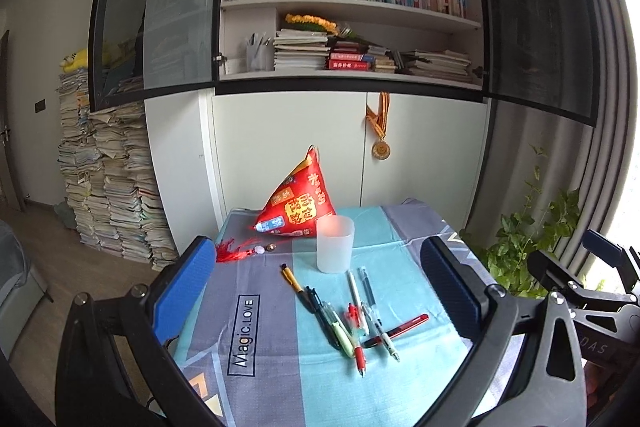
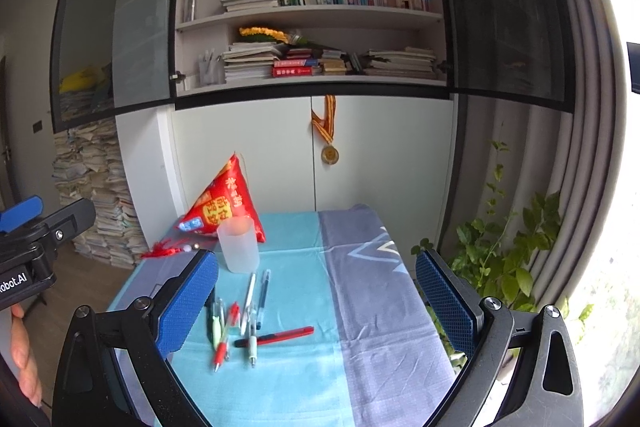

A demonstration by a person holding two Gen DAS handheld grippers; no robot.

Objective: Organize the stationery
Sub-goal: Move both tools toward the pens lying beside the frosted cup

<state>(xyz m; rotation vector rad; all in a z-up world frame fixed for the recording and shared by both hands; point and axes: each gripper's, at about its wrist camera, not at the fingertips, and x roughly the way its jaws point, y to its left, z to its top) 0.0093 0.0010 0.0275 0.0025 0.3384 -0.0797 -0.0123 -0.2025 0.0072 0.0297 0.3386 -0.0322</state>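
Both claws hang spread wide and empty above the near edge of the table point(image 1: 420, 227): the left claw point(image 1: 316, 291) is aimed over the pile of pens point(image 1: 352, 315), and the right claw point(image 2: 316, 299) looks down on the same pile from a little to the right.

Nothing appears to be sorted yet, so the step in hand is probably the first pick. A good start would be the red pen point(image 1: 396, 331) lying crosswise at the right of the pile, since it sits on top and partly clear of the others. Come down with the fingers straddling its barrel across its width, close near the middle so it does not swing, lift straight up, then tip it upright before lowering it into the cup point(image 1: 335, 245).

The pens lie in a loose, overlapping heap near the middle of the table, mostly pointing toward the far edge: a yellow and black one point(image 1: 292, 279) at the left, clear and white ones, and several with red parts. The cup is frosted, translucent and looks empty, standing upright just beyond the pens, in front of a red pillow point(image 1: 298, 205).
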